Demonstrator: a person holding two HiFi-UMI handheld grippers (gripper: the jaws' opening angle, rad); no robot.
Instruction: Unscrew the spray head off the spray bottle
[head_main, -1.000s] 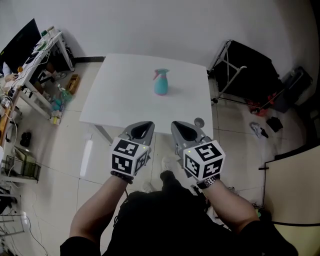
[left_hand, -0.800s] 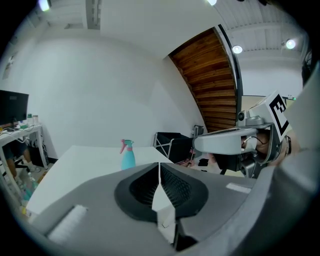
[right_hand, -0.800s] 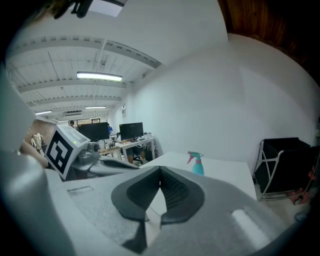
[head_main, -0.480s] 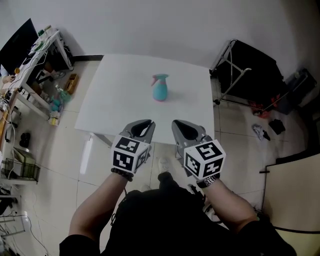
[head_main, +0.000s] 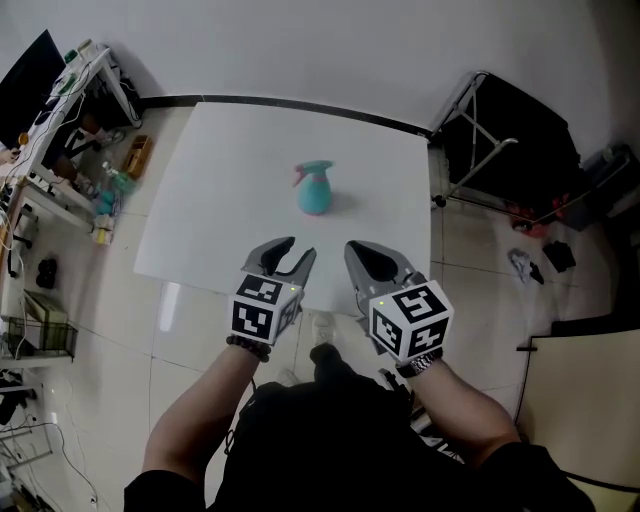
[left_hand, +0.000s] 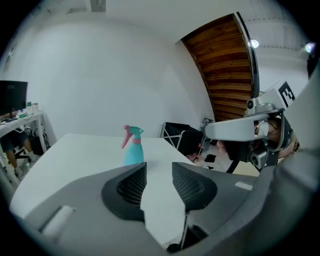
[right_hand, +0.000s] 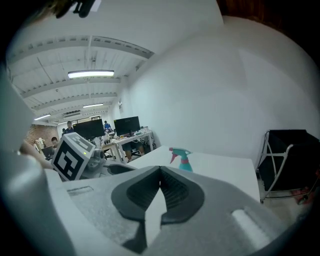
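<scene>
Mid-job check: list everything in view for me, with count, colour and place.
bottle: 1, teal with pink trigger, upright mid-table.
table: 1, white, ahead of both tongs.
rack: 1, black, on the floor right of the table.
desk: 1, white, cluttered, far left.
monitor: 1, black, top left corner.
left tongs: 1, grey, near the table's front edge; jaws apart, just been opening, nothing between them.
right tongs: 1, grey, beside the left; jaws shut, empty.
</scene>
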